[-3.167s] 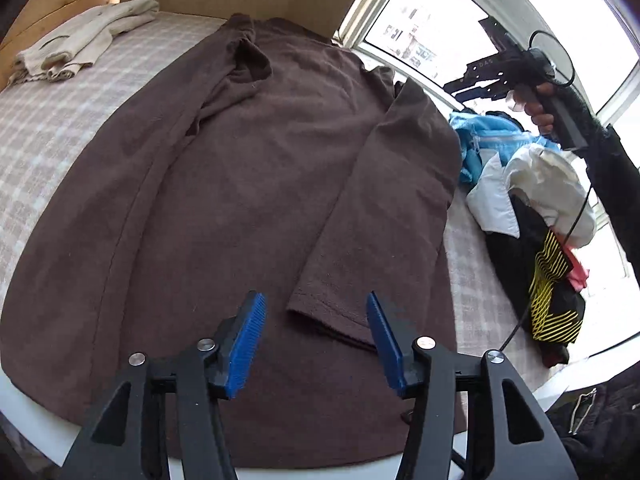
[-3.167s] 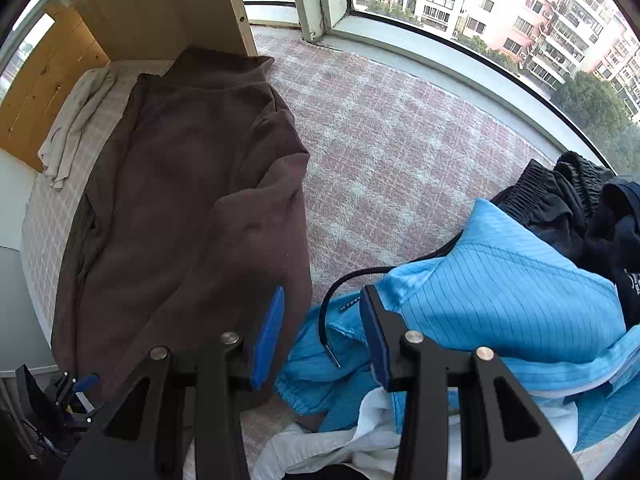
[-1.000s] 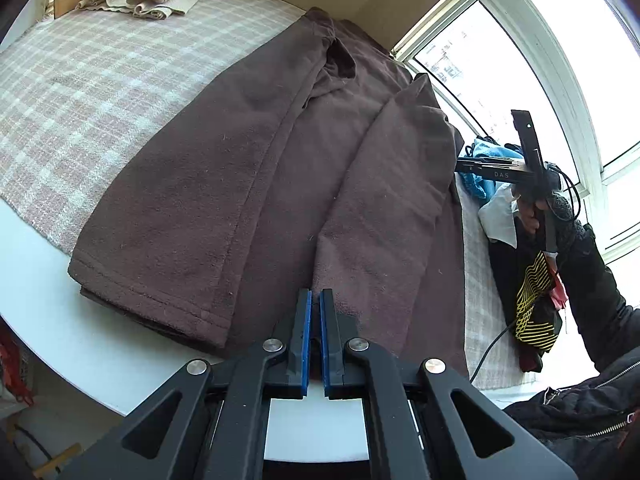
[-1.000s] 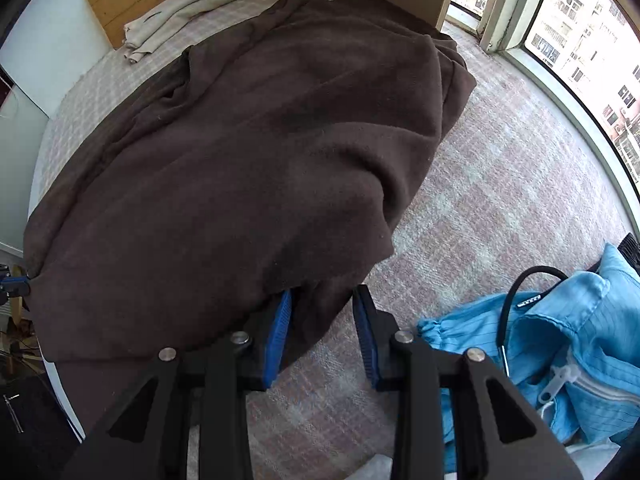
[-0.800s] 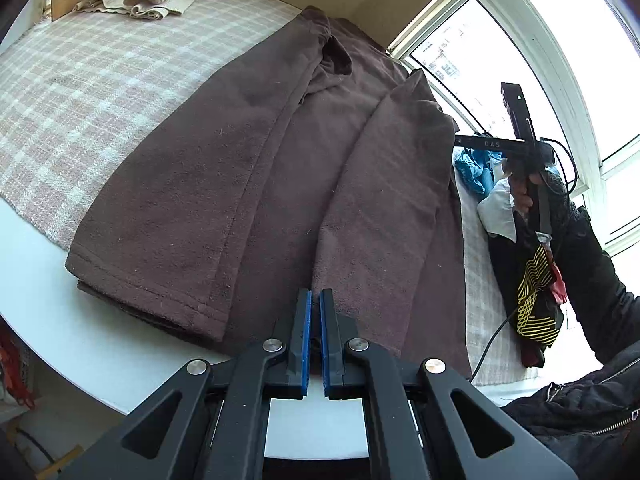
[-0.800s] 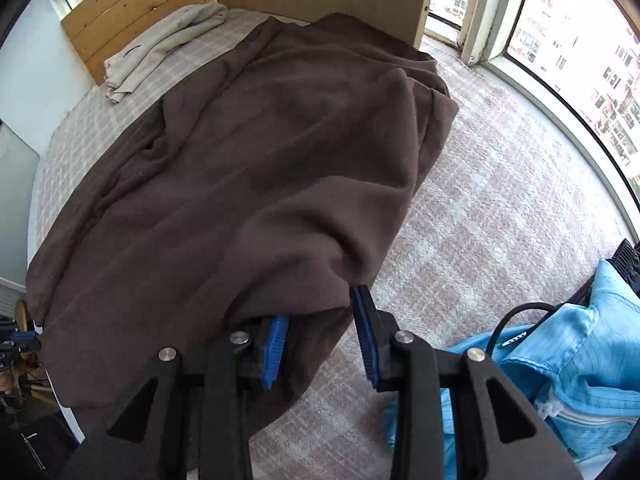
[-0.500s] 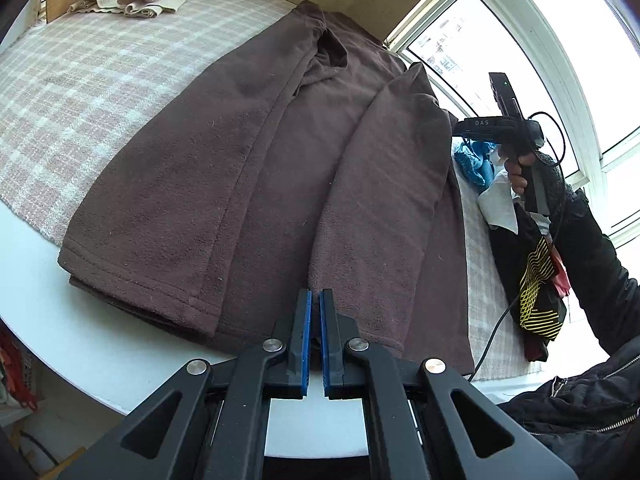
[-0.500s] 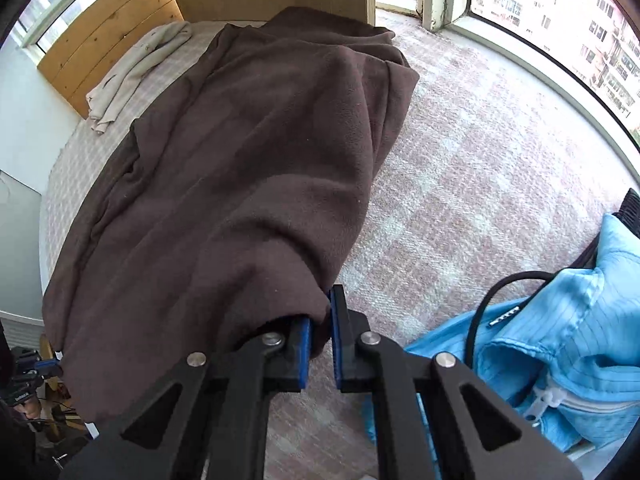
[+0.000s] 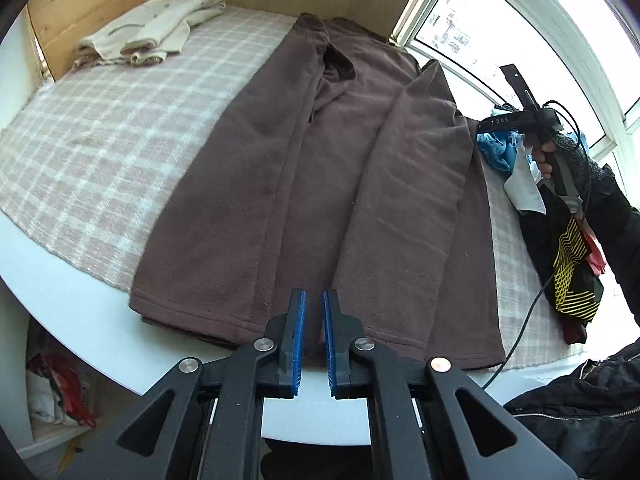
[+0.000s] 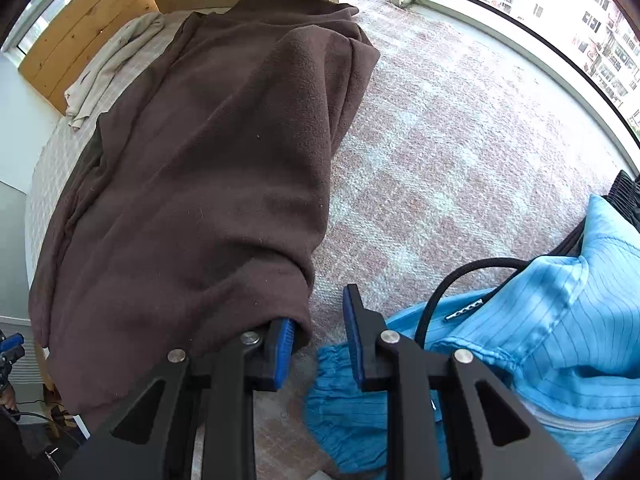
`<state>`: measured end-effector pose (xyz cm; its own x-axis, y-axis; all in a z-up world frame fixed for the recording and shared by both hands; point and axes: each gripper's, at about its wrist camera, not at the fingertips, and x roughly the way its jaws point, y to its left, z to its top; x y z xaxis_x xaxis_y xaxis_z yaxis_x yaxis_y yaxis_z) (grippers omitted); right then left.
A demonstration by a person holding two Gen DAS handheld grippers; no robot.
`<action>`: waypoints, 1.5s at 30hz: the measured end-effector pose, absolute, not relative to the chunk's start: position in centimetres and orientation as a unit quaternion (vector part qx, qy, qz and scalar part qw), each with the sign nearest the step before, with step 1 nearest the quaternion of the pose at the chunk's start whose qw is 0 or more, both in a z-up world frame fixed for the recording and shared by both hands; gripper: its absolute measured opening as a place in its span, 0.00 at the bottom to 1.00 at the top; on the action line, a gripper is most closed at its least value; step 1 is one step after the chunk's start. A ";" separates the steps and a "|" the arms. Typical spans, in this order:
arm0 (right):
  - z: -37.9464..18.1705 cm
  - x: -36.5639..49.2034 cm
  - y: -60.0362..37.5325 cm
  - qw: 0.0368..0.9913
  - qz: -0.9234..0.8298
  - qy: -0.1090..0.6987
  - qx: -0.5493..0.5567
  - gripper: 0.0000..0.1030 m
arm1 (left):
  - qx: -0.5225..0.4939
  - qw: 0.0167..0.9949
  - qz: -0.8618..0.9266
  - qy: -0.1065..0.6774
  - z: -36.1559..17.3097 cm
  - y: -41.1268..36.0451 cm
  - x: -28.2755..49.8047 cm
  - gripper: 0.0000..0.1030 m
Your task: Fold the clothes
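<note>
A brown fleece garment (image 9: 328, 184) lies lengthwise on the plaid cover, both long sides folded in toward the middle. My left gripper (image 9: 314, 334) is at its near hem, jaws slightly apart with nothing between them. My right gripper (image 10: 320, 340) is open at the garment's right edge (image 10: 208, 184); the fleece drapes over its left finger (image 10: 282, 340) but is not pinched. The right gripper also shows in the left wrist view (image 9: 516, 120), at the garment's far right edge.
A folded cream garment (image 9: 152, 36) lies at the back left by the wooden wall. A blue jacket (image 10: 540, 320) with a black cord lies beside my right gripper. A pile of white, black and yellow clothes (image 9: 560, 248) sits to the right. The white table edge (image 9: 80, 312) is near.
Both grippers have opened: the left jaws parted slightly off the hem, and the right jaws spread wide, letting go of the garment's edge.
</note>
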<state>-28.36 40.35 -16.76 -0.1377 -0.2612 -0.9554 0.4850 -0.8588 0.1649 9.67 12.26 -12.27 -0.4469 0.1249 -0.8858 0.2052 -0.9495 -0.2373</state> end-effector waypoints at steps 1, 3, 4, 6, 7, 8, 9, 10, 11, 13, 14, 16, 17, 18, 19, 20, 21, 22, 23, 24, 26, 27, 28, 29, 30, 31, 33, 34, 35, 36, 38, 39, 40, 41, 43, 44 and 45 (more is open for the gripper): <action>-16.8 -28.4 40.6 0.250 -0.747 0.087 0.610 0.22 | 0.522 0.016 -0.840 0.148 -11.8 12.8 9.5 0.14; -16.7 -28.5 40.8 0.250 -0.745 0.084 0.612 0.22 | 0.526 -0.038 -0.839 0.132 -11.6 14.8 8.5 0.15; -16.7 -28.5 40.7 0.250 -0.745 0.088 0.612 0.22 | 0.532 -0.065 -0.837 0.105 -12.0 16.5 7.8 0.18; -16.7 -28.5 40.7 0.249 -0.744 0.093 0.613 0.22 | 0.545 -0.110 -0.830 0.046 -13.1 20.0 6.7 0.21; -16.8 -28.6 40.7 0.250 -0.743 0.093 0.614 0.22 | 0.551 -0.125 -0.824 0.021 -13.8 21.4 6.3 0.22; -16.7 -28.7 40.9 0.250 -0.741 0.089 0.617 0.22 | 0.558 -0.132 -0.819 0.005 -14.6 22.3 6.1 0.25; -16.7 -28.8 41.0 0.251 -0.740 0.085 0.619 0.22 | 0.565 -0.137 -0.814 -0.009 -15.4 23.1 5.8 0.26; -16.7 -28.9 41.2 0.251 -0.738 0.081 0.621 0.22 | 0.574 -0.133 -0.808 -0.021 -16.3 23.5 5.7 0.27; -16.7 -29.0 41.3 0.252 -0.736 0.077 0.624 0.22 | 0.581 -0.127 -0.803 -0.030 -17.0 23.6 5.5 0.27; -16.8 -29.3 41.6 0.254 -0.732 0.068 0.629 0.22 | 0.584 -0.119 -0.802 -0.035 -17.6 23.1 5.2 0.24; -16.8 -29.5 41.8 0.254 -0.730 0.062 0.631 0.22 | 0.586 -0.120 -0.801 -0.030 -17.5 22.7 5.0 0.18; -16.8 -29.8 42.2 0.255 -0.725 0.050 0.637 0.22 | 0.588 -0.125 -0.799 -0.010 -17.2 21.9 4.8 0.03; -16.9 -30.0 42.4 0.255 -0.723 0.040 0.641 0.22 | 0.589 -0.134 -0.797 0.016 -16.8 21.5 4.7 0.03; -17.0 -30.3 42.7 0.255 -0.721 0.028 0.644 0.22 | 0.587 -0.142 -0.796 0.039 -16.2 21.1 4.7 0.02; -17.1 -30.5 43.0 0.255 -0.718 0.016 0.647 0.22 | 0.579 -0.148 -0.800 0.051 -15.4 21.0 4.9 0.02; -17.2 -30.7 43.4 0.255 -0.716 0.005 0.650 0.22 | 0.571 -0.153 -0.806 0.044 -14.4 21.3 5.1 0.02; -17.3 -30.8 43.7 0.255 -0.714 -0.006 0.652 0.21 | 0.562 -0.163 -0.810 0.031 -13.4 22.0 5.5 0.02; -17.3 -30.7 44.0 0.256 -0.712 -0.018 0.654 0.21 | 0.555 -0.177 -0.813 0.026 -12.6 22.6 5.8 0.03; -17.3 -30.5 44.2 0.257 -0.709 -0.030 0.656 0.21 | 0.550 -0.193 -0.812 0.028 -12.1 23.2 6.0 0.02; -17.4 -30.4 44.5 0.257 -0.707 -0.041 0.657 0.21 | 0.548 -0.205 -0.811 0.026 -12.1 24.0 6.1 0.03; -17.7 -30.4 45.0 0.262 -0.706 -0.053 0.656 0.18 | 0.546 -0.225 -0.807 0.020 -12.2 25.3 6.3 0.03; -17.7 -30.1 44.7 0.266 -0.711 -0.034 0.650 0.18 | 0.556 -0.222 -0.801 0.007 -13.2 25.8 6.2 0.03; -17.5 -29.7 44.2 0.270 -0.717 -0.002 0.643 0.18 | 0.565 -0.220 -0.795 -0.007 -14.3 26.3 6.2 0.04; -17.3 -29.1 43.5 0.270 -0.719 0.037 0.640 0.18 | 0.576 -0.216 -0.788 -0.017 -15.4 26.6 6.2 0.04; -17.0 -28.6 43.0 0.268 -0.717 0.074 0.639 0.22 | 0.592 -0.209 -0.778 -0.015 -16.3 26.5 6.0 0.04; -16.7 -28.2 42.7 0.267 -0.710 0.102 0.643 0.24 | 0.599 -0.205 -0.774 -0.008 -16.5 26.1 6.0 0.06; -15.2 -27.6 42.7 0.267 -0.692 0.139 0.656 0.24 | 0.600 -0.204 -0.774 0.005 -15.4 25.3 6.0 0.13; -14.1 -27.7 42.8 0.276 -0.688 0.145 0.655 0.26 | 0.599 -0.203 -0.775 0.002 -14.5 24.8 6.1 0.16; -12.9 -28.3 43.1 0.273 -0.697 0.137 0.648 0.28 | 0.598 -0.203 -0.776 -0.001 -13.5 24.3 6.1 0.17; -11.7 -28.9 43.3 0.271 -0.707 0.130 0.641 0.33 | 0.596 -0.203 -0.777 -0.002 -12.6 23.8 6.0 0.17; -9.8 -31.0 43.5 0.262 -0.732 0.097 0.621 0.42 | 0.587 -0.206 -0.783 0.006 -10.8 23.0 5.2 0.21; -9.1 -32.4 43.4 0.256 -0.747 0.074 0.609 0.44 | 0.581 -0.209 -0.787 0.010 -10.0 22.6 4.4 0.22; -8.9 -33.8 42.8 0.255 -0.758 0.057 0.598 0.45 | 0.570 -0.214 -0.793 0.004 -9.4 22.7 3.2 0.23; -9.1 -35.2 41.6 0.250 -0.764 0.048 0.593 0.45 | 0.558 -0.218 -0.801 -0.004 -8.9 22.8 1.8 0.23; -10.0 -38.2 38.7 0.240 -0.762 0.025 0.602 0.47 | 0.522 -0.220 -0.823 -0.037 -8.2 24.4 -2.1 0.23; -10.5 -39.7 37.1 0.234 -0.754 0.012 0.613 0.48 | 0.503 -0.219 -0.835 -0.044 -8.2 25.1 -4.2 0.23; -11.1 -41.2 35.6 0.228 -0.747 -0.002 0.624 0.48 | 0.490 -0.220 -0.842 -0.044 -8.4 25.6 -6.2 0.23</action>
<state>-41.17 35.64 -11.07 -0.1170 -0.3432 -0.9320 0.3379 -0.8962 0.2876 -6.18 25.57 -8.43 -0.4220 0.3277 -0.8453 -0.4140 -0.8991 -0.1419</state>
